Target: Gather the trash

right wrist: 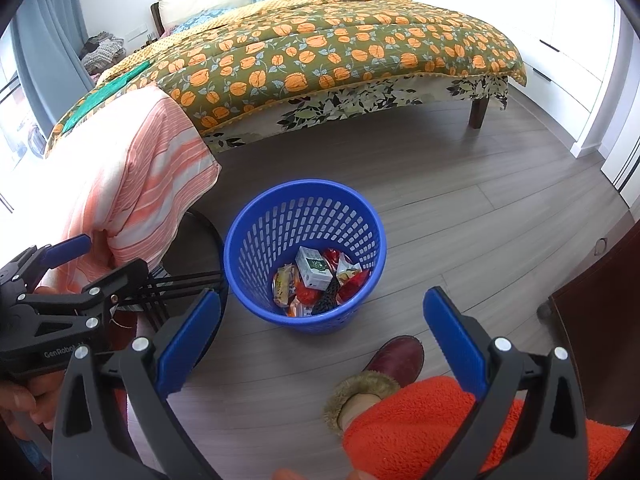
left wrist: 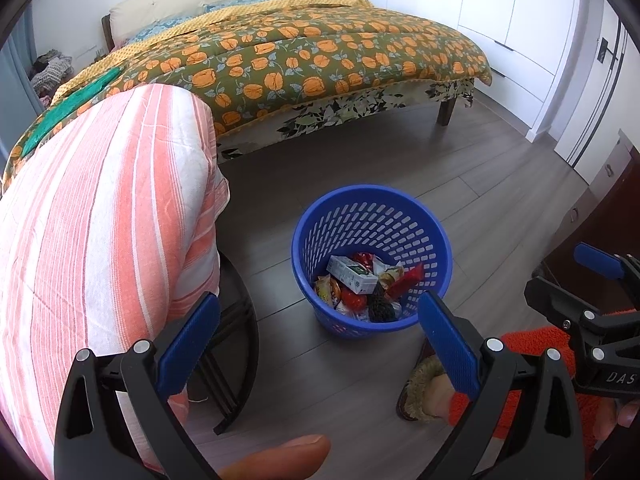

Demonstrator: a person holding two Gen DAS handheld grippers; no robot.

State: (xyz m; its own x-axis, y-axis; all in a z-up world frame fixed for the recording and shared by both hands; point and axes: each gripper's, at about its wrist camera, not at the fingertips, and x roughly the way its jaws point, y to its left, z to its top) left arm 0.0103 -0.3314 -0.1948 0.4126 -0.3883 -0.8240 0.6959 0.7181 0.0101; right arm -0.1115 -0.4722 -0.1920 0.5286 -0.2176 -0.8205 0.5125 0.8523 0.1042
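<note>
On your far left, the striped orange-and-white cloth (left wrist: 104, 216) drapes over a round black-framed stand (left wrist: 236, 360). Your left gripper (left wrist: 316, 340) hovers just beside it, its blue fingers (left wrist: 188, 344) spread wide with nothing between them. Next comes the blue mesh basket (right wrist: 256, 216) on the grey wood floor (right wrist: 460, 216), standing in front of the bed with the orange-flowered quilt (right wrist: 320, 52). The trash (right wrist: 316, 280), a small carton and several wrappers, lies in the bottom of it. Your right gripper (right wrist: 320, 340) is also fully open and empty, above your fur-trimmed slipper (right wrist: 396, 360).
</note>
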